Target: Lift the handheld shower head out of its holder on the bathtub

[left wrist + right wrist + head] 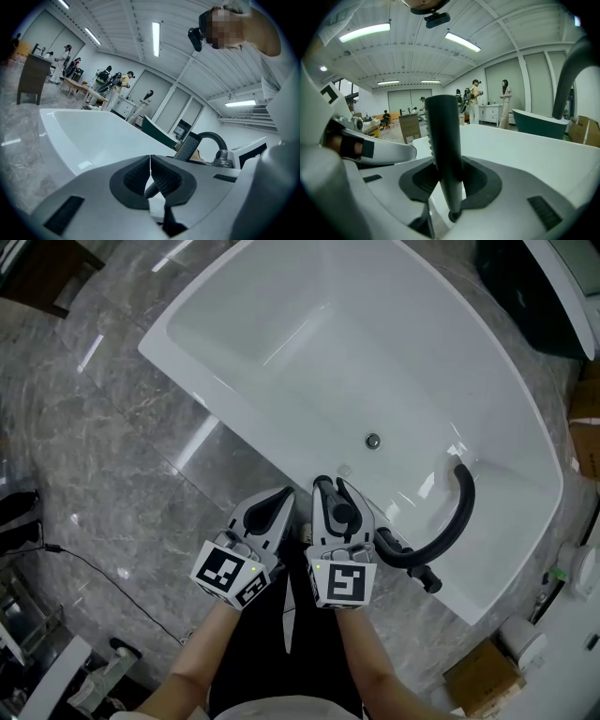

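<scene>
The handheld shower head (pixel 443 140) is a dark grey wand standing upright, with nozzle nubs down its left side. My right gripper (pixel 446 165) is shut on it, pads pressing both sides. In the head view the shower head (pixel 324 491) rises between that gripper's fingers (pixel 349 504) at the near rim of the white bathtub (pixel 281 334). A small dark round part (pixel 452 216) shows just under the wand's lower end. My left gripper (pixel 279 501) sits beside it on the left, shut with its pads (pixel 161 176) touching and nothing between them.
A black arched faucet spout (pixel 459 507) with its valve knob (pixel 427 579) stands on the tub rim right of my right gripper. The drain (pixel 372 440) lies in the tub floor. Grey marble floor (pixel 112 427) surrounds the tub; cardboard boxes (pixel 483 676) sit at lower right. People stand far off.
</scene>
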